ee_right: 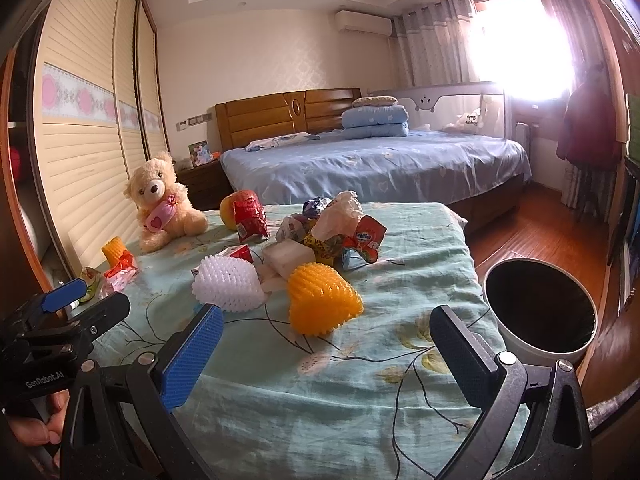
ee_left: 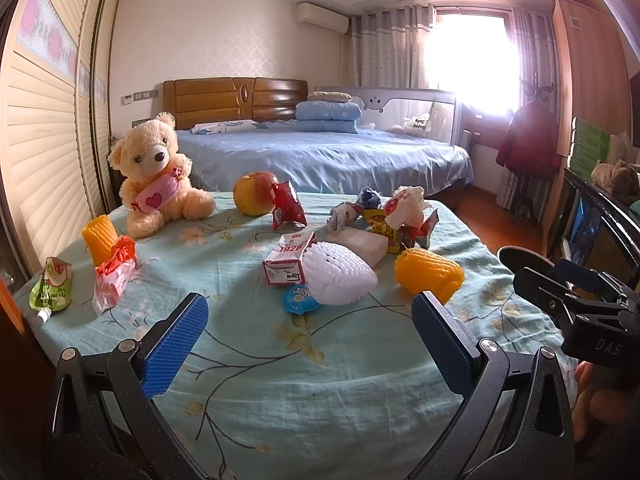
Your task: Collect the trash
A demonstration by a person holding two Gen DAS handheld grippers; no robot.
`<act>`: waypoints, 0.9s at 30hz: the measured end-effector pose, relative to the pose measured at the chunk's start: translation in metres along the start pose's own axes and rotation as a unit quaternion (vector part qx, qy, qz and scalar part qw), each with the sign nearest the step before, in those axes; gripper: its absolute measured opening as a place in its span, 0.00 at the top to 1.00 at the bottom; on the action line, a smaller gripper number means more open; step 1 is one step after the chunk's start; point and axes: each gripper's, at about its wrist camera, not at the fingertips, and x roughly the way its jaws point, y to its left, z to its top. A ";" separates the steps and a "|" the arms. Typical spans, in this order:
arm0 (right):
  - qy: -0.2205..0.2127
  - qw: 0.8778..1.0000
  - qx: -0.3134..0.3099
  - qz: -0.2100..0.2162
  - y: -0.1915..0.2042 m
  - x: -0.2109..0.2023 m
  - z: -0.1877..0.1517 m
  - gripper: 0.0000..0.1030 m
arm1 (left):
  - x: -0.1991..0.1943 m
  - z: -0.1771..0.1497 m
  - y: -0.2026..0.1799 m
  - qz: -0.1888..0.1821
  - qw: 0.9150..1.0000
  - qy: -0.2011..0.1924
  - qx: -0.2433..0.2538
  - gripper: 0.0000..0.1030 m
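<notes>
Trash lies scattered on a table under a light green floral cloth [ee_left: 320,380]: a white foam net [ee_left: 340,276], an orange foam net [ee_right: 320,300], a red-and-white carton [ee_left: 286,258], a blue jelly lid [ee_left: 298,298], a red wrapper [ee_left: 288,202], a heap of crumpled wrappers [ee_right: 336,228], a green pouch [ee_left: 50,288] and an orange-red wrapper [ee_left: 114,276]. My left gripper [ee_left: 310,340] hovers open over the near cloth, short of the white net. Beside it, my right gripper [ee_right: 330,356] is open and holds nothing, with the orange net just ahead.
A white bin with a dark inside [ee_right: 540,312] stands on the wooden floor off the table's right edge. A teddy bear [ee_left: 156,176] and an apple [ee_left: 252,194] sit at the table's far side. Behind is a bed [ee_left: 320,152], with wardrobe doors [ee_left: 44,120] on the left.
</notes>
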 end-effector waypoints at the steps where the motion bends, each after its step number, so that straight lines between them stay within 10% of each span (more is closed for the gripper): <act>1: 0.000 1.000 0.000 0.000 0.000 0.000 0.000 0.00 | 0.000 0.000 0.000 0.000 1.000 0.000 0.000 0.00; 27: 0.029 0.999 0.012 0.016 -0.009 0.020 0.002 0.00 | 0.031 -0.003 0.005 -0.009 0.998 0.054 -0.013 0.00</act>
